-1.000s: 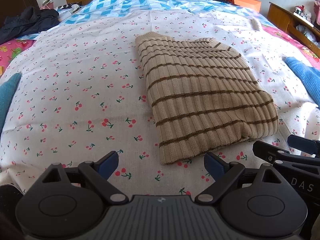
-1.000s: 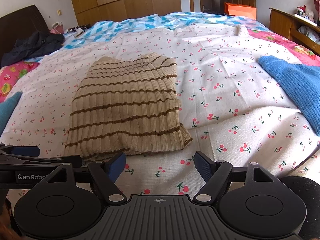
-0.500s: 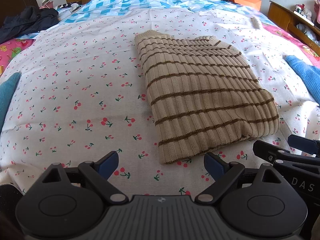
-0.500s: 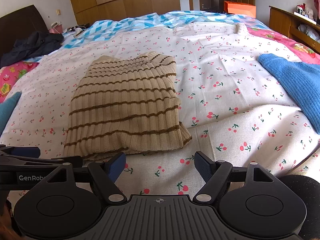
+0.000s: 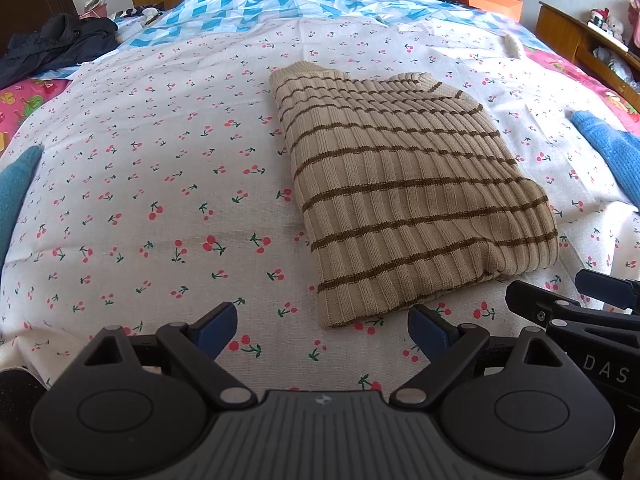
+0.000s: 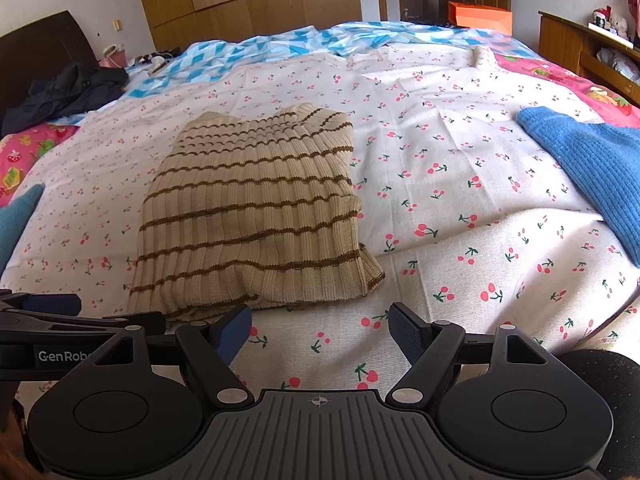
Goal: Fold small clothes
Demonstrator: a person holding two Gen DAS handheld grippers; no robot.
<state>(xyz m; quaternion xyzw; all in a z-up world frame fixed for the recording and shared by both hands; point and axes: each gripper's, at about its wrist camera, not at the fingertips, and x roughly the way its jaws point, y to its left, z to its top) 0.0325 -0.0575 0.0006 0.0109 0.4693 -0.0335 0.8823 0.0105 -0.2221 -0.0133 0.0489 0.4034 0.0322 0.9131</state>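
Room: bedroom, wooden wardrobes across the top of both frames, a cherry-print sheet (image 5: 160, 184) spread over the bed and filling most of each view.
Sweater: the beige striped sweater (image 5: 400, 200) lies folded into a compact block, right of centre in your left view and left of centre in your right view (image 6: 252, 216); it rests flat on the sheet, touched by neither tool.
Left gripper: your left gripper (image 5: 322, 330) sits at the bottom of its frame, jaws spread wide with nothing between them, just short of the sweater's near edge.
Right gripper: your right gripper (image 6: 320, 330) is likewise parted and empty, its left finger close to the sweater's near hem but apart from it.
Change: over the last second almost nothing has shifted; the sweater keeps the same shape and place, and both tools have only drifted slightly.
Meaning: you appear to have finished this piece; the fold looks settled, with one loose corner poking out at its lower right in the right view.
Other clothes: a blue knit (image 6: 592, 168) lies at the right edge of the frame, and a teal piece (image 5: 16, 188) at the left edge; either is likely your next item.
Risk: the thick rib knit may spring open if nudged.
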